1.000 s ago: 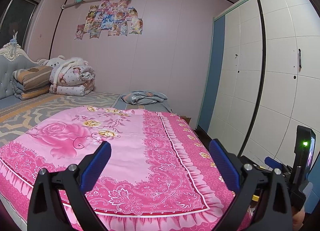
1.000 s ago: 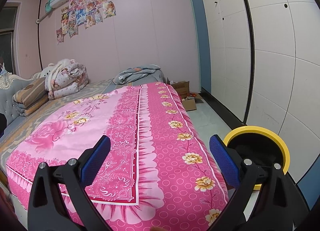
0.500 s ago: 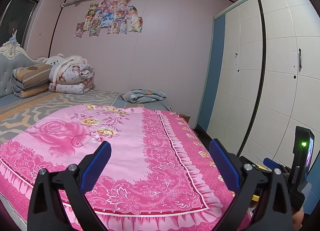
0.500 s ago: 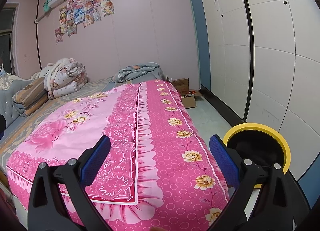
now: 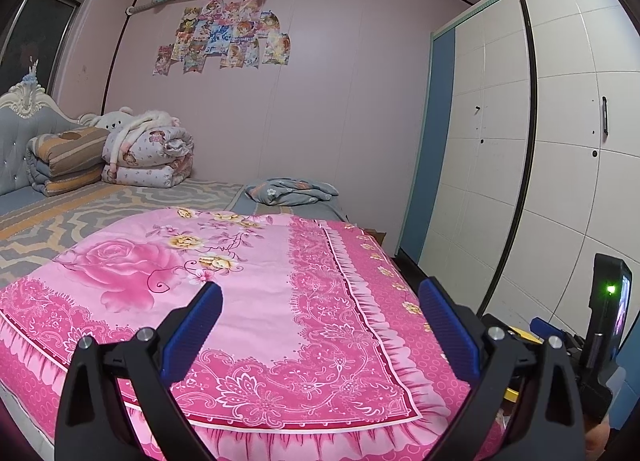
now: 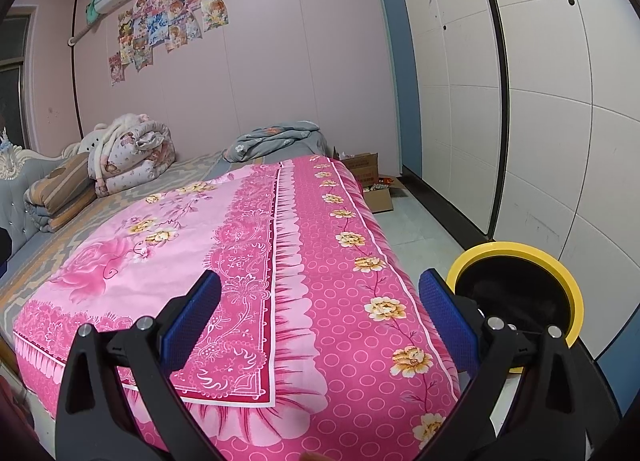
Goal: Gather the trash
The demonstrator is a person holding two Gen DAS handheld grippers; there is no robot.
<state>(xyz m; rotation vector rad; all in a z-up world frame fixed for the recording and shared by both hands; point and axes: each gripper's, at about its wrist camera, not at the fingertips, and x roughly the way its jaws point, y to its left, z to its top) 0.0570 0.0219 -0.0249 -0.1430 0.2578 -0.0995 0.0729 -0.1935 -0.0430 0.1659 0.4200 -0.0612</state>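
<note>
A round bin [image 6: 516,289] with a yellow rim and a dark inside stands on the floor at the bed's near right corner, just behind the right finger in the right wrist view. My right gripper [image 6: 320,303] is open over the foot of the pink bed [image 6: 320,245], nothing between its blue pads. My left gripper [image 5: 320,311] is open too, held above the pink floral cover [image 5: 260,289]. No loose trash shows on the cover. The right gripper's body [image 5: 604,341], with a green light, appears at the right edge of the left wrist view.
Folded quilts [image 5: 148,157] and a grey bundle [image 5: 292,191] lie at the bed's far end. Open cardboard boxes [image 6: 368,181] sit on the floor beside the bed. White wardrobe doors [image 6: 540,101] line the right side, leaving a narrow floor aisle [image 6: 424,229].
Both views have tilted and shifted slightly, so the bed sits a little lower in the left view. Both grippers have stayed open.
</note>
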